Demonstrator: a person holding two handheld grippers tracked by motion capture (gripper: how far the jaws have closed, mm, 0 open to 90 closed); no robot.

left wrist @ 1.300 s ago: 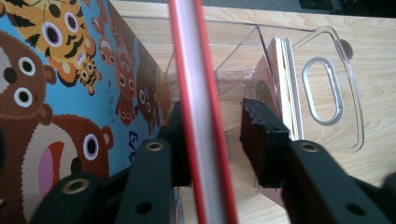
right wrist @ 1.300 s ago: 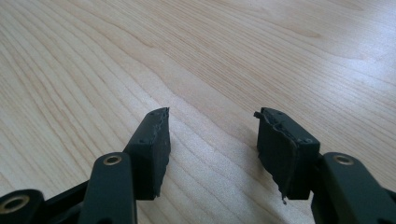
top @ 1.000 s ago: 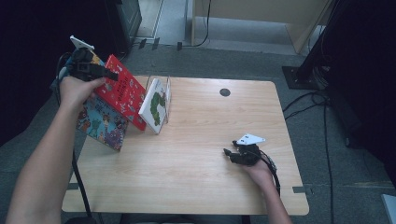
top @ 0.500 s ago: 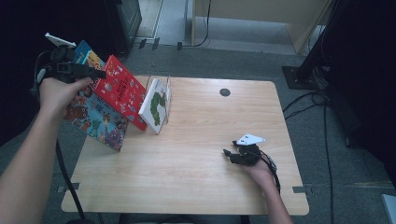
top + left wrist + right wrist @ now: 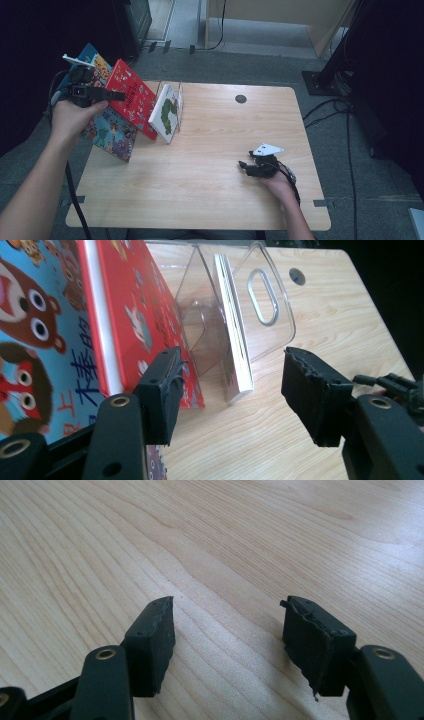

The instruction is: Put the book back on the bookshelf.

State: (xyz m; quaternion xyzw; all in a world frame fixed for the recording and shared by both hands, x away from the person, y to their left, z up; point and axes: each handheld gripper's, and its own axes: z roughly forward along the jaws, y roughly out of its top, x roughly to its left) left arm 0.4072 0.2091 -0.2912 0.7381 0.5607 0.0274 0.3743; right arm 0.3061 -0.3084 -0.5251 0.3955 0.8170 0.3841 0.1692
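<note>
The red book leans in the row at the table's left edge, just beside the left gripper and a little to the left of its line, near the left jaw; its cover runs away from the claw. The jaws have just been opening and hold nothing. The right gripper, wide open and empty over bare wood, sits well apart, so the left hand is nearer

Glossy red book, clear plastic stand, matt wooden table
</note>
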